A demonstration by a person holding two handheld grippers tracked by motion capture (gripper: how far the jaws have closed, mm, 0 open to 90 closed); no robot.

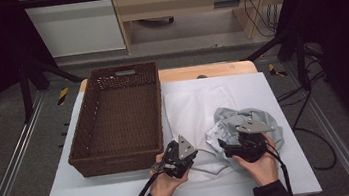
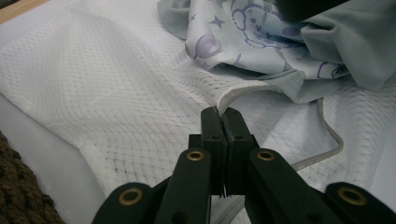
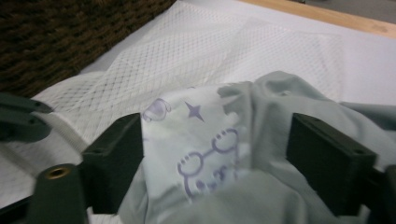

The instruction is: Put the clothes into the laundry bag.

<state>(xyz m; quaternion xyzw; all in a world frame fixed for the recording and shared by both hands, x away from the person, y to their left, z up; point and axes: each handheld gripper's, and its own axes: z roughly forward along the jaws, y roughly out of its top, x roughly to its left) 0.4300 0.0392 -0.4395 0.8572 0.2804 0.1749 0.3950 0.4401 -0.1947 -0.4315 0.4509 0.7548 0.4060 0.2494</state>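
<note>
— Where was the white mesh cloth (image 2: 116, 88)?
— Flat on the counter (image 1: 123, 190); the left gripper (image 2: 223, 114) pinched its hem.
— And the right gripper (image 3: 215, 154)?
— Wide, straddling the printed grey garment (image 3: 261, 121).

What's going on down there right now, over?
Left hand-held gripper shut on white mesh cloth edge. Right hand-held gripper open around crumpled grey printed garment. Nothing obstructing.
</note>
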